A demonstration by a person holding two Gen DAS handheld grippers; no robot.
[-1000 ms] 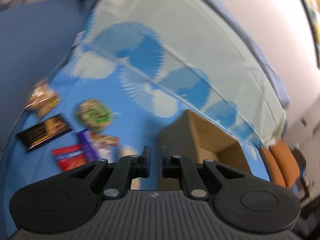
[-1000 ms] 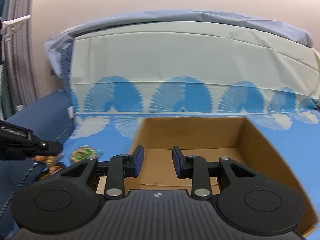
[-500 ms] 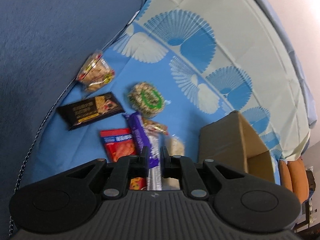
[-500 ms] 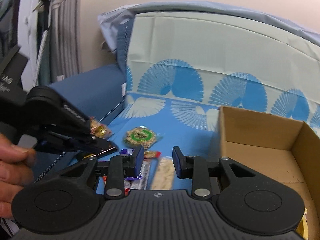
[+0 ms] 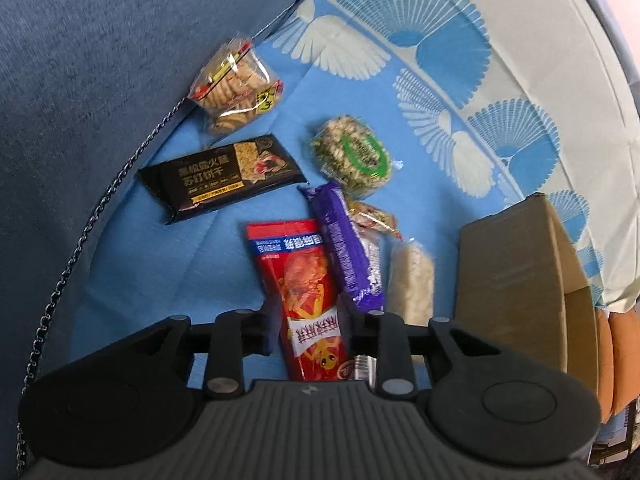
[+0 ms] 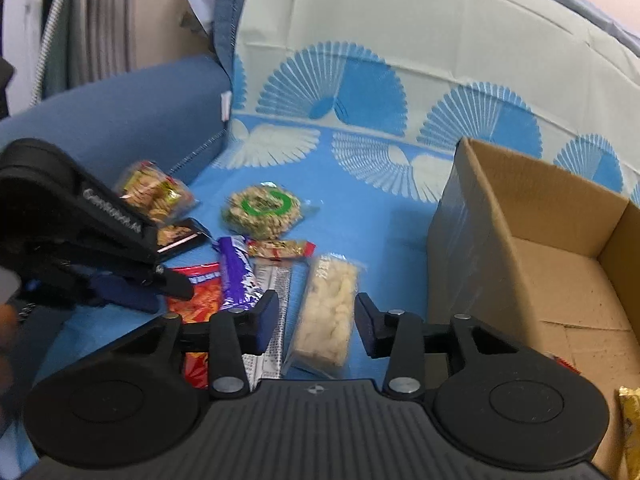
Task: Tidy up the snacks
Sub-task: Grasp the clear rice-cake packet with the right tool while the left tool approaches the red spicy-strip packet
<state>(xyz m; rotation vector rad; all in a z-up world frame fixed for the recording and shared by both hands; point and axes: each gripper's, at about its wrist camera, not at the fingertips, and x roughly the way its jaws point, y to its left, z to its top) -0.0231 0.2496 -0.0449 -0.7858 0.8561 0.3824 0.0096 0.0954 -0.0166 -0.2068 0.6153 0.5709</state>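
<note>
- The snacks lie in a tight cluster on the blue patterned cloth (image 5: pixel 168 280), left of the cardboard box (image 6: pixel 560 248): your red packet (image 5: pixel 304 280) sits edge to edge with the purple bar (image 5: pixel 344 248), and the pale rice bar (image 6: pixel 328 312) lies just beside a silver-backed strip.
- Your left gripper (image 5: pixel 308 332) has its jaws opening, part-way apart, framing the red packet without pressing on it. Close carelessly and you risk pinching the purple bar's edge too, dragging both.
- Your right gripper (image 6: pixel 316 320) is also opening, holding nothing, with the rice bar between its jaws. Its clear wrapper looks slippery; a shallow bite could let it slide out on the way to the box.
- Both grippers work close together over one cluster, so they could knock each other or scatter neighbours.
- The box's near wall stands tall beside the rice bar; carry too low and you may clip it.
</note>
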